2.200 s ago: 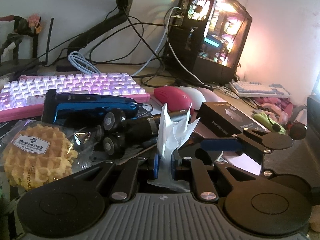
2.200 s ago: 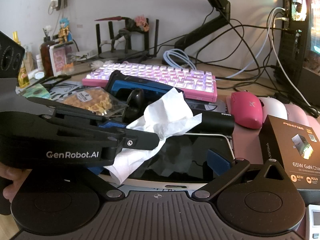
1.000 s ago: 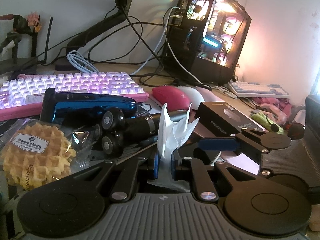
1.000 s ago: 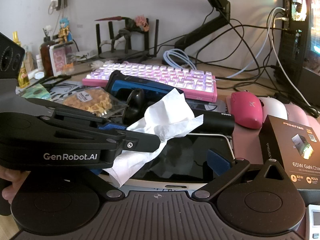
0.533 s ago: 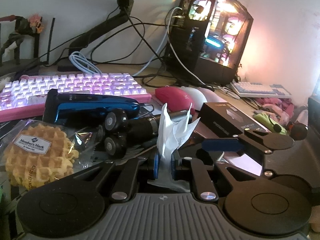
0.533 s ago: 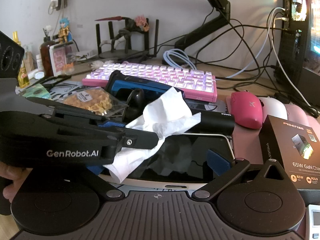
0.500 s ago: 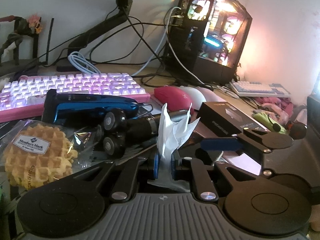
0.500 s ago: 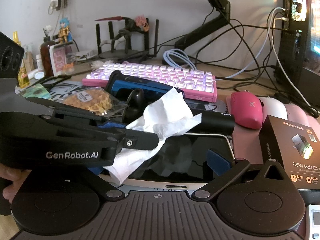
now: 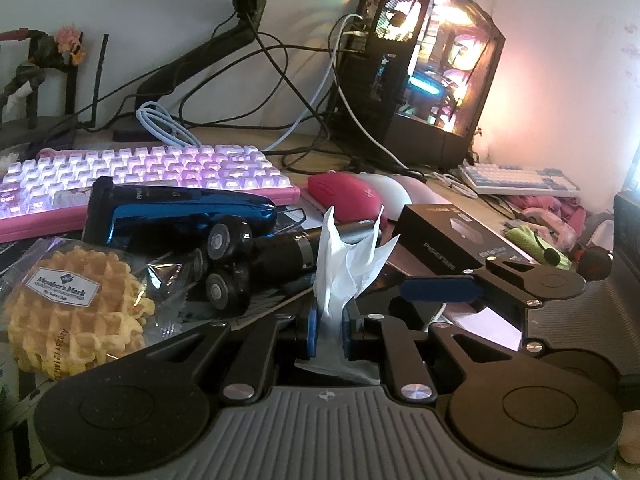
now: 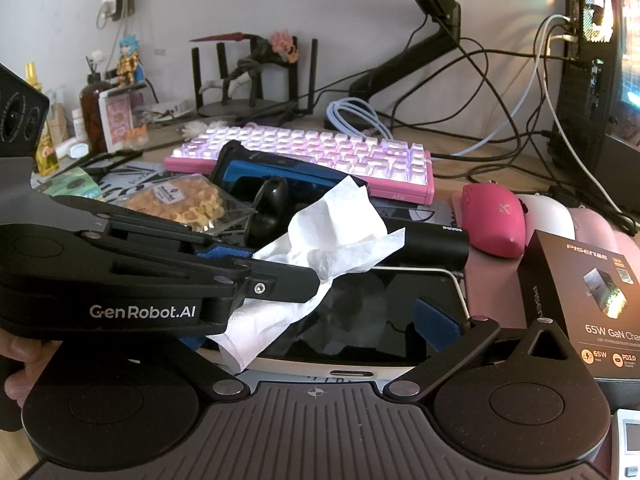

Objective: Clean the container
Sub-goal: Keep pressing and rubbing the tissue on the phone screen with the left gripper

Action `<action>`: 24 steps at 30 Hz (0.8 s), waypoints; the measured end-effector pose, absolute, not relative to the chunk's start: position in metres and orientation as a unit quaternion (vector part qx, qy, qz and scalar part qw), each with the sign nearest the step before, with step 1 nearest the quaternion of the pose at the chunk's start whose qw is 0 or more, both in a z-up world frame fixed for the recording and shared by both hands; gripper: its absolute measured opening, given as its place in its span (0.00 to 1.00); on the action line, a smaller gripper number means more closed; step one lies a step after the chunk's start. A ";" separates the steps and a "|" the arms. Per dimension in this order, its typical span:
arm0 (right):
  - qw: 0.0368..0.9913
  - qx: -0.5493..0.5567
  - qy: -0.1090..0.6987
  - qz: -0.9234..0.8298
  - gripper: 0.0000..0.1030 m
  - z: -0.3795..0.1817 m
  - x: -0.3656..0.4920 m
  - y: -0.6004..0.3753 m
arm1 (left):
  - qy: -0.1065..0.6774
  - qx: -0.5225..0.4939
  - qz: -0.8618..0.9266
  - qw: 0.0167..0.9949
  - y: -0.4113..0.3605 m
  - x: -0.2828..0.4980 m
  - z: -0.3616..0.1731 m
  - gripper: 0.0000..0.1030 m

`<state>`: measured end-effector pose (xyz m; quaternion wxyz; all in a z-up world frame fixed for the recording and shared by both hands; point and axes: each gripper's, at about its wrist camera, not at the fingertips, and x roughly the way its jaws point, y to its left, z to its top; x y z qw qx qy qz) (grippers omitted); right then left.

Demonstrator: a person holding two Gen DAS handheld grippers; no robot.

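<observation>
My left gripper (image 9: 329,330) is shut on a crumpled white tissue (image 9: 344,264). In the right wrist view the same gripper (image 10: 280,280) reaches in from the left and holds the tissue (image 10: 332,236) over a flat device with a glossy black screen (image 10: 372,312) and white rim. My right gripper (image 10: 316,332) is open, its fingers either side of that device; the blue right fingertip (image 10: 434,324) shows, the left one is hidden behind the left gripper. The right gripper's finger (image 9: 440,294) also shows in the left wrist view.
Crowded desk: pink lit keyboard (image 10: 320,156), blue electric shaver (image 9: 180,216), black cylindrical device (image 10: 432,244), wrapped waffle (image 9: 72,308), pink mouse (image 10: 492,216), black charger box (image 10: 588,300), PC tower (image 9: 420,68), cables, figurines at the back left.
Almost nothing differs. The left gripper with the tissue shifts very slightly over the screen; the right gripper stays put.
</observation>
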<state>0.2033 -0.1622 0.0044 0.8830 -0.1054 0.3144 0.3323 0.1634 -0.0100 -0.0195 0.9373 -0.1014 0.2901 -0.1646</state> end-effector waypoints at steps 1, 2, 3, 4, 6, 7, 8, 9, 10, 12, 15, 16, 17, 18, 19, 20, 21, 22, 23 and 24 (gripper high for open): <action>0.883 -0.105 0.314 0.332 1.00 0.004 0.203 -0.162 | 0.290 -0.102 -0.163 0.937 -0.010 0.164 -0.020 0.15; 0.883 -0.105 0.314 0.332 1.00 0.004 0.203 -0.162 | 0.290 -0.102 -0.162 0.938 -0.010 0.163 -0.019 0.15; 0.883 -0.105 0.314 0.332 1.00 0.004 0.203 -0.162 | 0.290 -0.102 -0.161 0.938 -0.010 0.163 -0.019 0.15; 0.883 -0.105 0.314 0.332 1.00 0.004 0.203 -0.162 | 0.290 -0.101 -0.161 0.938 -0.010 0.163 -0.019 0.15; 0.883 -0.105 0.314 0.332 1.00 0.004 0.203 -0.162 | 0.290 -0.100 -0.160 0.938 -0.010 0.163 -0.019 0.15; 0.883 -0.105 0.314 0.332 1.00 0.004 0.203 -0.162 | 0.290 -0.100 -0.161 0.938 -0.011 0.163 -0.019 0.15; 0.883 -0.105 0.314 0.332 1.00 0.004 0.203 -0.162 | 0.290 -0.100 -0.161 0.938 -0.011 0.163 -0.019 0.15; 0.883 -0.105 0.314 0.332 1.00 0.004 0.203 -0.162 | 0.290 -0.101 -0.161 0.938 -0.010 0.163 -0.019 0.15; 0.883 -0.105 0.314 0.332 1.00 0.004 0.203 -0.162 | 0.290 -0.101 -0.161 0.938 -0.010 0.163 -0.019 0.15; 0.883 -0.105 0.314 0.332 1.00 0.004 0.203 -0.162 | 0.289 -0.100 -0.161 0.938 -0.010 0.163 -0.019 0.15; 0.883 -0.105 0.314 0.332 1.00 0.004 0.203 -0.162 | 0.289 -0.101 -0.162 0.938 -0.009 0.163 -0.019 0.15; 0.883 -0.105 0.314 0.332 1.00 0.004 0.203 -0.162 | 0.289 -0.101 -0.162 0.938 -0.009 0.163 -0.019 0.15; 0.883 -0.105 0.314 0.332 1.00 0.004 0.203 -0.162 | 0.290 -0.100 -0.163 0.938 -0.009 0.163 -0.020 0.15; 0.883 -0.105 0.314 0.332 1.00 0.004 0.203 -0.162 | 0.290 -0.100 -0.163 0.938 -0.009 0.163 -0.019 0.15; 0.883 -0.105 0.314 0.332 1.00 0.004 0.203 -0.162 | 0.290 -0.099 -0.165 0.938 -0.009 0.163 -0.019 0.15; 0.883 -0.105 0.314 0.332 1.00 0.004 0.203 -0.162 | 0.290 -0.099 -0.167 0.937 -0.009 0.163 -0.020 0.15; 0.883 -0.105 0.314 0.332 1.00 0.004 0.203 -0.162 | 0.290 -0.098 -0.167 0.937 -0.011 0.163 -0.019 0.15; 0.883 -0.105 0.314 0.332 1.00 0.004 0.203 -0.162 | 0.290 -0.097 -0.167 0.937 -0.011 0.163 -0.019 0.15; 0.883 -0.105 0.314 0.332 1.00 0.004 0.203 -0.162 | 0.290 -0.097 -0.167 0.937 -0.011 0.162 -0.019 0.15; 0.883 -0.105 0.314 0.332 1.00 0.004 0.203 -0.162 | 0.290 -0.098 -0.167 0.937 -0.011 0.162 -0.019 0.15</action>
